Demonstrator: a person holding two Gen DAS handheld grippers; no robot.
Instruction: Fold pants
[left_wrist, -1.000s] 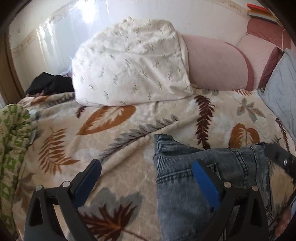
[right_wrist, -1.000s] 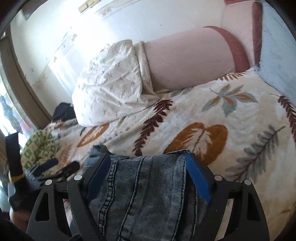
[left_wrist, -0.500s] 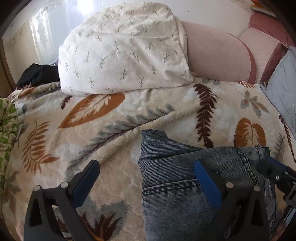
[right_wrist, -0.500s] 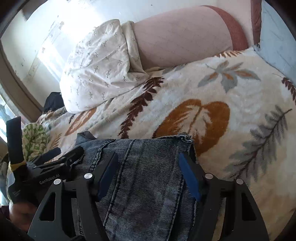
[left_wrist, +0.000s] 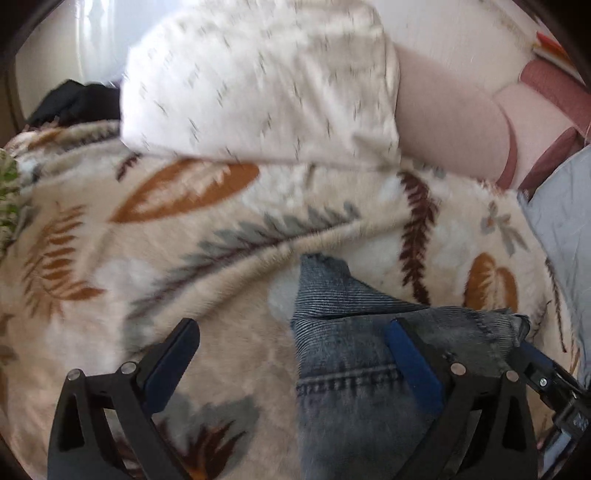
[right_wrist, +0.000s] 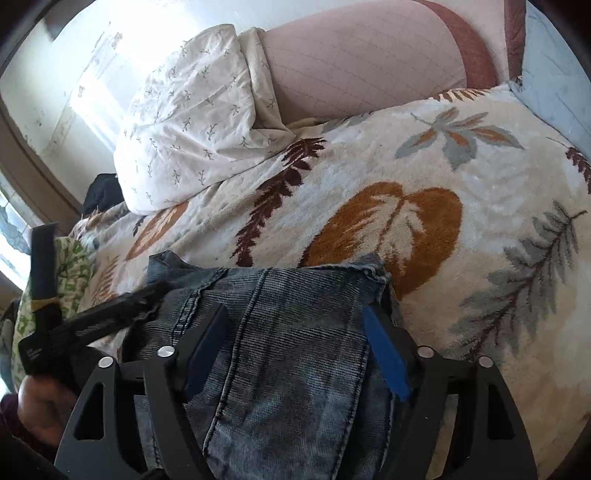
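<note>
The fingers (left_wrist: 168, 363) of the left gripper (left_wrist: 295, 358) stand wide apart, released: one lies over bare blanket (left_wrist: 221, 280), the other over the near-left part of the jeans (left_wrist: 369, 350), and nothing is pinched between them. The fingers (right_wrist: 386, 356) of the right gripper (right_wrist: 295, 347) are also spread and grasp nothing; both sit over the denim, with the cloth lying flat under the gap.

The blanket, cream plush with orange, brown and grey leaves, covers the bed and fills most of both views. At its far side a white pillow (left_wrist: 258, 81) with small sprig marks leans against a pink bolster (right_wrist: 362, 55), which has a darker red band at its right end. A pale blue cushion (right_wrist: 554, 59) sits at the far right. A green-patterned cloth (right_wrist: 70, 273) lies at the left edge of the bed, and something black (left_wrist: 74, 101) rests beyond the pillow's left corner.

The jeans lie on the blanket near the front edge, folded into a thick stack, their far edge running across below an orange leaf. One corner of a lower layer sticks out at the far left of the stack. The left wrist view is motion-blurred.
</note>
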